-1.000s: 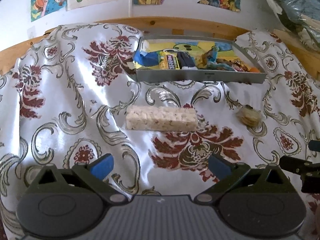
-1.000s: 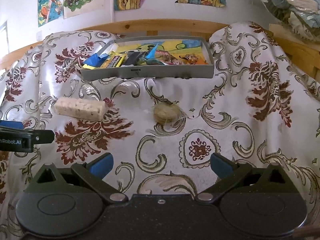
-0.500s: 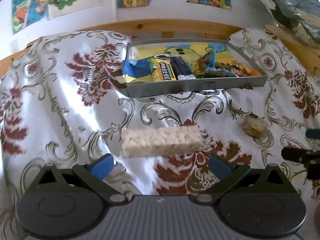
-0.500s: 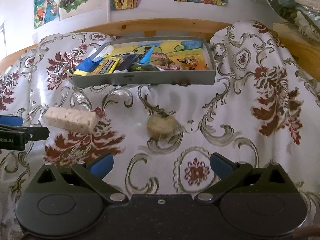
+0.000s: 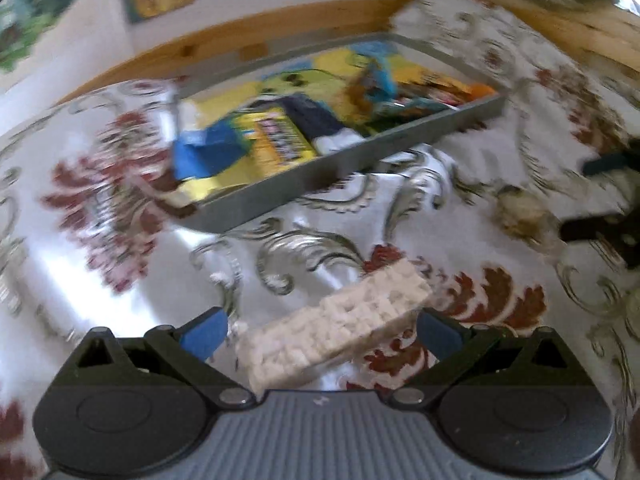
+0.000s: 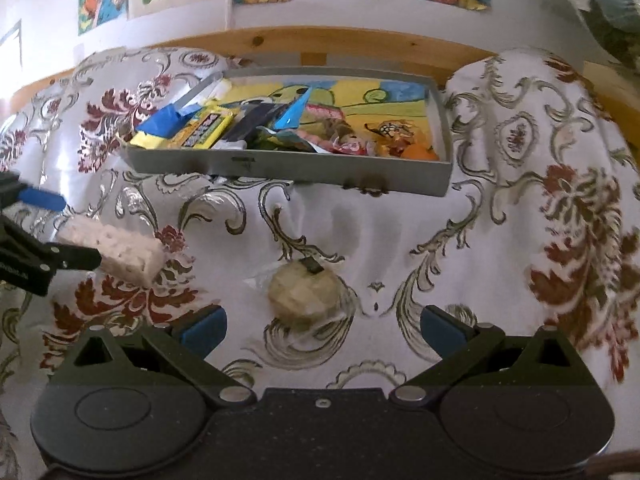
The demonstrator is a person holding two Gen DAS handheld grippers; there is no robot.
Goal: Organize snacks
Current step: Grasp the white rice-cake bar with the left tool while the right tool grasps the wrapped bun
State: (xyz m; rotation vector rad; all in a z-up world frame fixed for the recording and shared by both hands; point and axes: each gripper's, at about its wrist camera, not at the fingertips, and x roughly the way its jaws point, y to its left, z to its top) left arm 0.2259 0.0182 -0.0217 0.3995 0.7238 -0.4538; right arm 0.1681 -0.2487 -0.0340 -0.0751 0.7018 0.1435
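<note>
Your left gripper [image 5: 320, 330] has its jaws spread wide w/ the pale puffed bar [image 5: 336, 328] lying between them on the floral cloth [image 5: 100, 280], not clamped. Your right gripper [image 6: 322, 328] is also spread wide, nothing held; the round wrapped snack [image 6: 306, 294] sits just ahead of it. Grey tray [image 6: 288, 166] w/ mixed snack packs [image 6: 200, 130] is beyond, near the wooden rail [image 6: 340, 42].

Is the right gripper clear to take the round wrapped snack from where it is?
Probably yes: the right gripper is open, the round wrapped snack lies just ahead between its fingers, and nothing covers it.
</note>
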